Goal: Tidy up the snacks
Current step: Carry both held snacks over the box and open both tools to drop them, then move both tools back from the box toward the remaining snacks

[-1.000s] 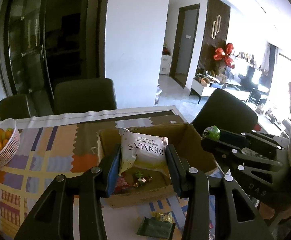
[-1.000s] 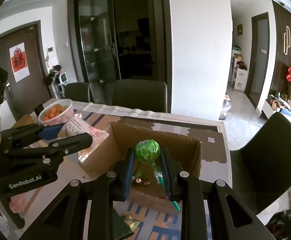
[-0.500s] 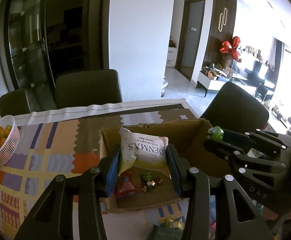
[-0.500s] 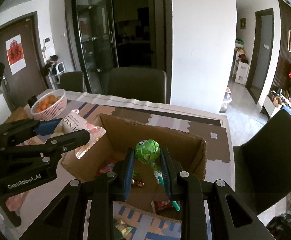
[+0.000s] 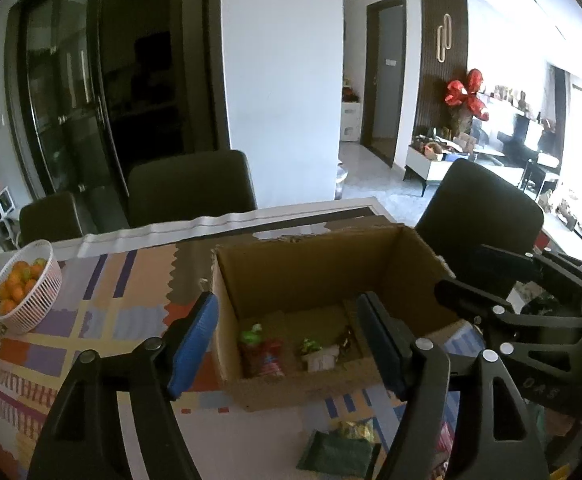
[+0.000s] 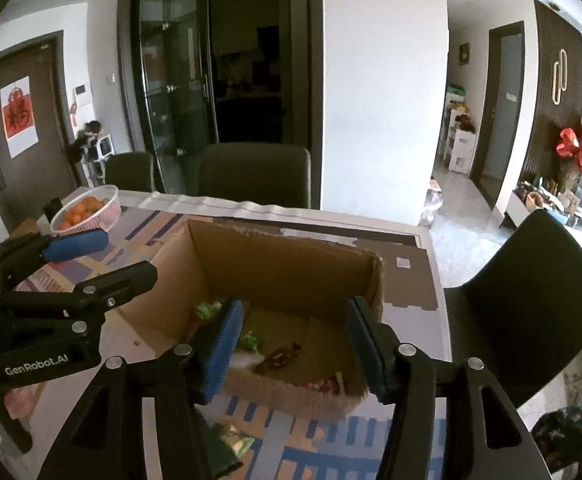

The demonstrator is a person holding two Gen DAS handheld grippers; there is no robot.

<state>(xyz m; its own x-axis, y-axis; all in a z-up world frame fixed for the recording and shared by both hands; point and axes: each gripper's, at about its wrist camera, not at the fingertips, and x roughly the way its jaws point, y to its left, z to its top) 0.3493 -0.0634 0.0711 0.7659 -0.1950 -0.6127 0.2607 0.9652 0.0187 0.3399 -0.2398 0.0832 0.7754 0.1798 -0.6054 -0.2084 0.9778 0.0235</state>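
Observation:
An open cardboard box [image 5: 299,276] stands on the patterned table, with a red packet [image 5: 265,360], a small white packet [image 5: 323,360] and green sweets [image 5: 251,334] on its floor. My left gripper [image 5: 287,336] hangs over the box's near left corner, jaws opening, nothing between the blue pads. My right gripper [image 6: 291,340] hovers over the box [image 6: 275,268] from the near right, jaws also opening and empty. Below it lie green sweets [image 6: 249,340] and a brown sweet [image 6: 279,356]. Each view shows the other gripper at its side: the right one [image 5: 511,308], the left one [image 6: 71,264].
A white basket of oranges [image 5: 39,304] sits at the table's far left. A dark green packet [image 5: 339,454] lies on the table in front of the box. Dark chairs [image 5: 191,188] stand behind the table, another chair [image 6: 531,288] at its right end.
Both grippers have opened. The white snack bag has left the left jaws and the green lollipop has left the right jaws; both dropped into the box.

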